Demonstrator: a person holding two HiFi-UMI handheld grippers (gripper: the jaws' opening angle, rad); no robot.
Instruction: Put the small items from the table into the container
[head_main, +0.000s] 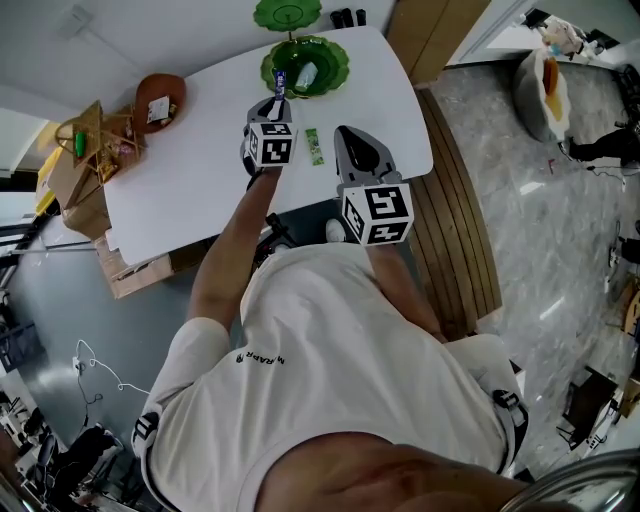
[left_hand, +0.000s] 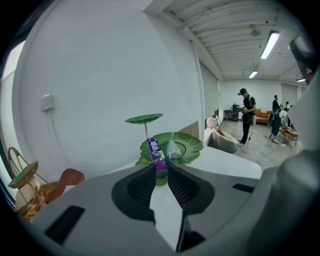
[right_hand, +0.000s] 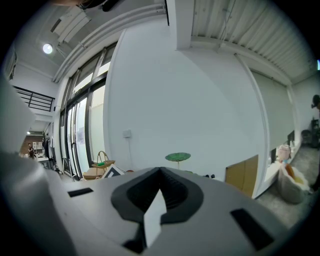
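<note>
In the head view, the white table (head_main: 180, 190) fills the upper left of the frame, with a green leaf-shaped dish (head_main: 335, 55) near its far edge at top centre. This dish appears to be the container. The left gripper (head_main: 277, 100) reaches toward it, holding a purple packet (head_main: 280, 82) at the dish's near rim. A pale small item (head_main: 306, 73) already lies inside. A green packet (head_main: 313, 146) lies flat on the table between the two grippers, just below the dish. The right gripper (head_main: 343, 132) hangs beside it on the right. A brown bowl (head_main: 160, 100) and a wicker basket (head_main: 85, 140) sit well apart at the left edge. In the left gripper view, the left gripper's (left_hand: 161, 168) jaws stand narrow, pinched on the lower end of the purple packet (left_hand: 157, 151). The packet rises tilted from the tips in front of the leaf-shaped dish (left_hand: 192, 145), where a clear small item (left_hand: 173, 150) rests. A smaller leaf tier (left_hand: 144, 118) stands above on a stem. The packet looks light, thin and glossy, so it probably flexes and slips easily. A hold across its flat faces near one end, as here, should do, and it should drop cleanly on release over the dish. The green packet likely handles the same, though lying flat it will need gripping by its long edges. In the right gripper view, the right gripper's (right_hand: 160, 171) jaws meet at the tips with nothing between them.
</note>
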